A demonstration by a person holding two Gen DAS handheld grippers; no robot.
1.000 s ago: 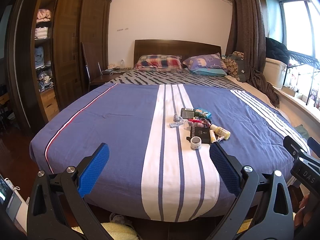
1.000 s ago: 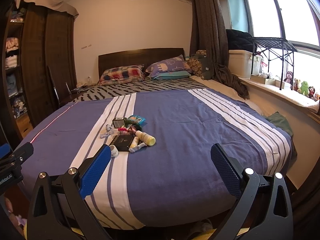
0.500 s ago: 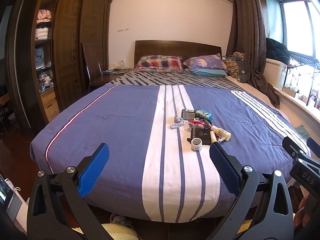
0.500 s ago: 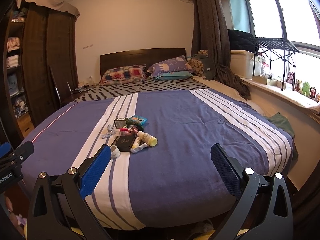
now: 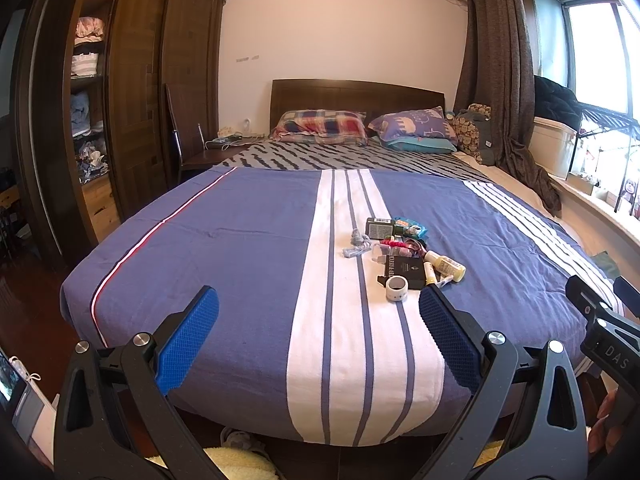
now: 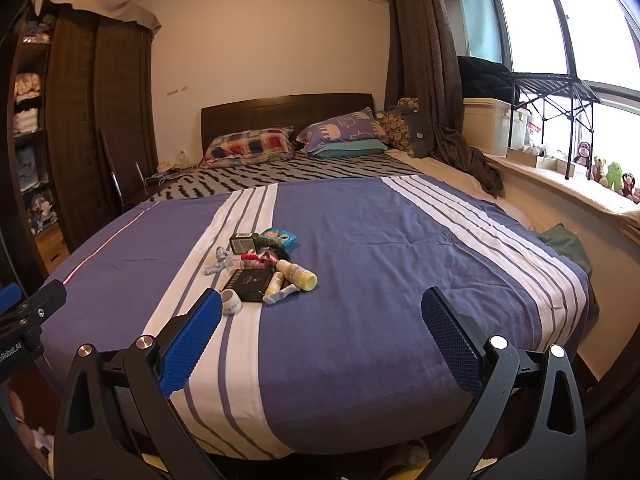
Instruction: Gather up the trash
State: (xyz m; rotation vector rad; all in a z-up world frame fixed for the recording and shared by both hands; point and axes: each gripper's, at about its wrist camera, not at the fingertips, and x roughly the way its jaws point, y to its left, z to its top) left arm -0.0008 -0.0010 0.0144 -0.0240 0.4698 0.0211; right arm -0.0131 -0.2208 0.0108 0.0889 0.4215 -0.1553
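Both grippers are held at the foot of the bed (image 5: 248,264), above its edge and short of the trash. The left gripper (image 5: 318,340) has its two blue-padded fingers spread wide, nothing between them. The right gripper (image 6: 320,340) is likewise spread wide and empty.

The trash lies in one cluster (image 5: 402,254) on the bedspread, partly on the white central stripe, well apart from both grippers. Counted items: one roll of tape (image 5: 397,288) nearest the foot, one black box (image 5: 405,271) touching it, one yellow bottle (image 5: 446,267), one dark green container (image 5: 379,227), one teal wrapper (image 5: 412,227). Smaller pieces among them cannot be identified. Two pillows (image 5: 320,127) rest at the headboard.
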